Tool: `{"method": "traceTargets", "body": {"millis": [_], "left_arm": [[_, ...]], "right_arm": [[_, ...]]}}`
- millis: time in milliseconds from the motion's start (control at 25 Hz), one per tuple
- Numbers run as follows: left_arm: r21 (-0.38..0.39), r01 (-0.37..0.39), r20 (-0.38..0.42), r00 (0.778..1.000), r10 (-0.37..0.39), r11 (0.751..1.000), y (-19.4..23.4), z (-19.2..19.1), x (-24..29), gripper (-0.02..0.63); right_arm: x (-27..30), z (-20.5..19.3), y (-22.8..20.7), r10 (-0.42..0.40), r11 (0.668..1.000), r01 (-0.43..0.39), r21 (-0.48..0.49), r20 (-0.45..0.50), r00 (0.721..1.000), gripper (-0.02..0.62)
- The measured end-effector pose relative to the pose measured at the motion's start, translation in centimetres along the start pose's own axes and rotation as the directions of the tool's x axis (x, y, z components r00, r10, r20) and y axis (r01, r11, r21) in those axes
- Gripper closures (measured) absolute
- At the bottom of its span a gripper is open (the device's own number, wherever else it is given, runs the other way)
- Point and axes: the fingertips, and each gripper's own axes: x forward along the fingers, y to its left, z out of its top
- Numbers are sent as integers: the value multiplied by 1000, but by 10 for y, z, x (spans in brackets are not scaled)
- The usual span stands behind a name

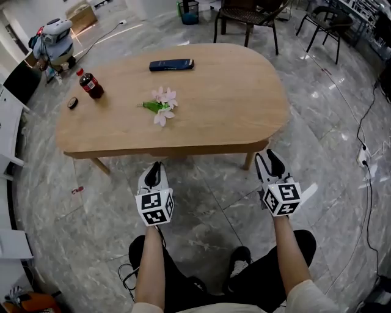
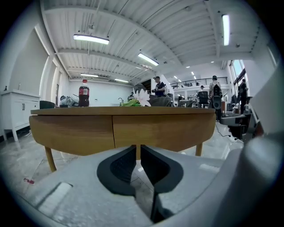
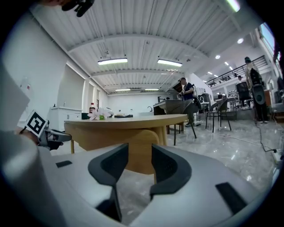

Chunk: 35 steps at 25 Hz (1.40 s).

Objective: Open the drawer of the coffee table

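The oval wooden coffee table (image 1: pixel 232 92) stands just ahead of both grippers. Its front apron (image 1: pixel 165 151) is split by a vertical seam into two flush panels, the left one (image 2: pixel 71 131) and the right one (image 2: pixel 155 128); I see no handle. My left gripper (image 1: pixel 156 166) hangs low in front of the middle of the apron, apart from it, its jaws shut on nothing (image 2: pixel 138 148). My right gripper (image 1: pixel 269 158) is near the table's right leg (image 1: pixel 248 160), with its jaws open and nothing between them (image 3: pixel 140 148). In the right gripper view it faces the table's rounded end (image 3: pixel 133 133).
On the tabletop are a cola bottle (image 1: pixel 90 84), a small dark disc (image 1: pixel 73 103), pink flowers (image 1: pixel 162 105) and a dark flat case (image 1: pixel 171 64). Chairs (image 1: pixel 247 15) stand behind the table. A cable (image 1: pixel 366 159) runs along the marble floor at right. My legs are below the grippers.
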Motion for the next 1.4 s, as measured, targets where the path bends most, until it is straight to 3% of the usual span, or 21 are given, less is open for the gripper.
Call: {"method": "traceTargets", "body": {"millis": [120,280,400,760,960,1200,1400], "left_arm": [[5,1,-11,1000,-1,1000,7,6,7,528],[38,-6,-1,1000,6,999,21,11,17,366],[52,24,15,1000,-25,998,24,13,30,304],[24,91,28,995,-92,996,20,18,38,288],[10,166,33,986,-166,986,15,19,36,288],[7,110,38,993,-110,994,14,20,41,284],[-1,109,26,994,-109,994,14,18,40,284]], "right_arm": [[8,-7,-17,-18,999,18,31,-11,1000,398],[22,-32,-23,21,998,-25,-59,-70,997,379],[27,-33,-21,61,997,-64,-51,-60,996,346],[37,-29,-24,125,991,-124,54,-21,992,336],[39,-24,-27,145,987,-145,73,-3,989,316],[42,-22,-27,165,984,-165,67,-1,986,310],[38,-19,-17,223,973,-224,56,14,975,305]]}}
